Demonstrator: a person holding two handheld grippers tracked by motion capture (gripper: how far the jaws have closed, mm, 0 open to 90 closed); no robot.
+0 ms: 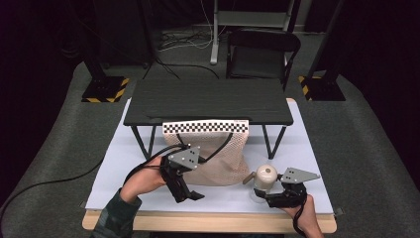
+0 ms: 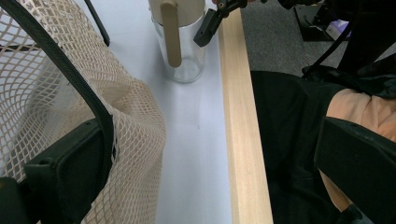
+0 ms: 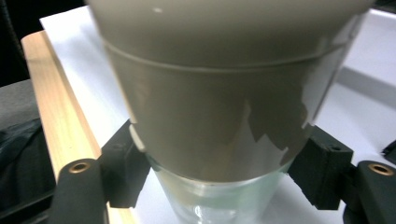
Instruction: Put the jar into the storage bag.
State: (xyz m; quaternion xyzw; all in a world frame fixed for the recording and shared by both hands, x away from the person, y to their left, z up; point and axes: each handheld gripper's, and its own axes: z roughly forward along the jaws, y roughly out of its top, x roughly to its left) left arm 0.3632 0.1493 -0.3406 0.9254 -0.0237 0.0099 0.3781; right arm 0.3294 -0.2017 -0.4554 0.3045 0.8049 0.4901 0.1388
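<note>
At the near edge of the table, on the person's right:
Jar: a clear glass jar (image 1: 264, 184) with a beige lid and a beige handle stood upright on the white table cover (image 1: 218, 196), close to the wooden table edge (image 2: 243, 140).
Right gripper: the right gripper (image 1: 270, 197) was clenched on the jar; in its own view the two black jaws pressed the glass from either side, just below the beige upper part (image 3: 219, 116).
Jar relative to right gripper: between the jaws, touching both, with its top rising above them.
Left gripper: the left gripper (image 1: 190, 195) had its jaws parted; one jaw lay against the cream mesh bag (image 1: 218, 158), the other stood off past the table edge, nothing pinched between them.
Mesh bag: it hung from the small dark stand (image 1: 208, 101) under a checkered strip (image 1: 205, 127), its lower part spread on the cover.
Jar relative to bag: apart, to the bag's right in the high view.
</note>
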